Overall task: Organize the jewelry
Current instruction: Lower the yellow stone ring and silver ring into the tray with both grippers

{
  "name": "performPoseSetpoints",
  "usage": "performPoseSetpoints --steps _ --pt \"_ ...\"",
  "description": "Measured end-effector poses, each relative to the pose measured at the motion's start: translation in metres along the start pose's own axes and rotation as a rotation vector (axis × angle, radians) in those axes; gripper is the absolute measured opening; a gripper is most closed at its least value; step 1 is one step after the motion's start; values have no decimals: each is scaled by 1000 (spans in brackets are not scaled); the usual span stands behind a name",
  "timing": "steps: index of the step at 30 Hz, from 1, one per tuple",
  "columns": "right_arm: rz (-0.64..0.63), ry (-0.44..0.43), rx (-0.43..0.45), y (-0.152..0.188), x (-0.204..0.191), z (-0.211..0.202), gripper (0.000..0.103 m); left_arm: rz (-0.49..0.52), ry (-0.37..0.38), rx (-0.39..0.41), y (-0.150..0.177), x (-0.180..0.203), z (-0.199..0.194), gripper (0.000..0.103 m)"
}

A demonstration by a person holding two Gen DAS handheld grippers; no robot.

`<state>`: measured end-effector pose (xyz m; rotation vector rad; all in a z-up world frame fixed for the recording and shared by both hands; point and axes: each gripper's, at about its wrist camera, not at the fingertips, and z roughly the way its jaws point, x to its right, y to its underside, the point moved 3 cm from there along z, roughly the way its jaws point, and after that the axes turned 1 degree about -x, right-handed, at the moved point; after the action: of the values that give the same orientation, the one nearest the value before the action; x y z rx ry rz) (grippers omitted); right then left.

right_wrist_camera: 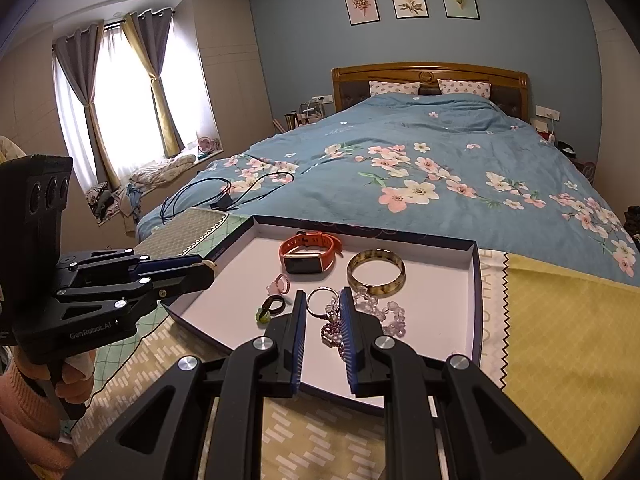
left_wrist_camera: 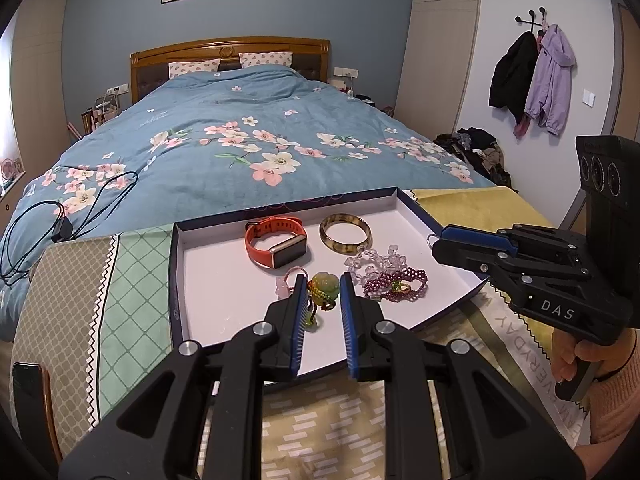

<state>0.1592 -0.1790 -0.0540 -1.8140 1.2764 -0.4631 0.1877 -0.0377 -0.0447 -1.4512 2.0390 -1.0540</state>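
While both grippers hover over tray [left_wrist_camera: 192, 280], no piece picked yet. Left gripper [left_wrist_camera: 323, 294] jaws narrowly parted, empty, above jade charm [left_wrist_camera: 322, 286]; right gripper [right_wrist_camera: 323, 312] likewise, over purple bead bracelet [right_wrist_camera: 333, 334] near tray's near edge. I'd lower, then pinch.

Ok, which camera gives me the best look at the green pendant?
Left wrist view. The green pendant sits between that gripper's fingers with its carved top and cord clear. In the right wrist view the pendant shows small and dark at the tray's near left, beside the right gripper's finger.
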Motion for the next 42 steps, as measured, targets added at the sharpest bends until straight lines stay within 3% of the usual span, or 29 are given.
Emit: performPoseSetpoints --steps 42 --pt "10 4 -18 -1 8 14 15 -17 -21 -35 0 -8 25 17"
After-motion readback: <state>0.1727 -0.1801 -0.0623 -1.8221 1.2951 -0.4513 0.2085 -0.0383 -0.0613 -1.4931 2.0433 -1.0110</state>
